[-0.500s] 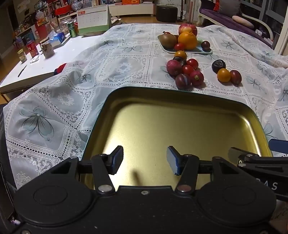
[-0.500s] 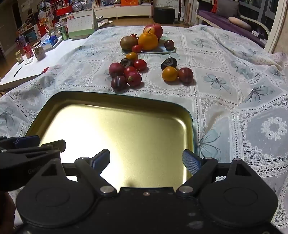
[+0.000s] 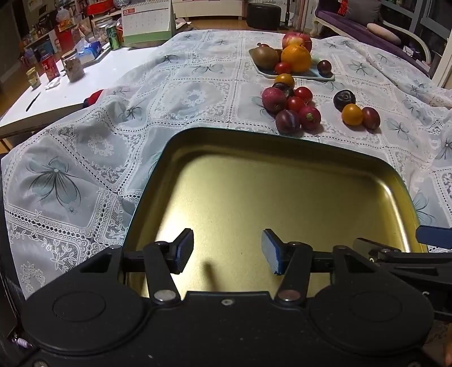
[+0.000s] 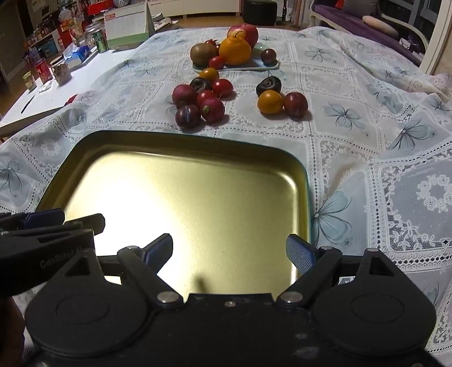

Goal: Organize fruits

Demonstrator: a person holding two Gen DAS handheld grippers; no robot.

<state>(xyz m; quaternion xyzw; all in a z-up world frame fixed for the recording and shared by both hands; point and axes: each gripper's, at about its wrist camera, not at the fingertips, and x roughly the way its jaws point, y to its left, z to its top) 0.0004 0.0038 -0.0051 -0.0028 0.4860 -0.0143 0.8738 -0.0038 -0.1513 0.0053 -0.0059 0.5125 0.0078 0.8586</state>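
Your left gripper (image 3: 227, 251) hangs over the near part of the gold metal tray (image 3: 282, 141) with its blue-padded jaws spread wide and nothing between them. Your right gripper (image 4: 230, 252) is over the same tray, near its right rim, jaws parted wider still and just as empty. In the right wrist view the left tool juts in from the left edge, and its black body carries pale lettering that reads "GenRobot" before it is cut off.

The fruits are all beyond the tray on the lace tablecloth (image 3: 84, 169), none in the tray. Just past the far rim sits a tight cluster of small red and dark fruits (image 4: 202, 97), touching one another. To its right, apart from it, is a trio: a dark plum (image 4: 268, 84), a yellow-orange fruit (image 4: 269, 102) and a red one (image 4: 295, 104) side by side. Farther back, a pale plate (image 4: 254, 66) holds an orange (image 4: 235, 50), a red apple (image 4: 248, 32), a brown kiwi (image 4: 202, 53) and a few small fruits.

At the far left stands a desk calendar (image 3: 147, 21) with "02" in its red header; the grid below is too small to read. Beside it is a green can (image 3: 114, 36), its label illegible.
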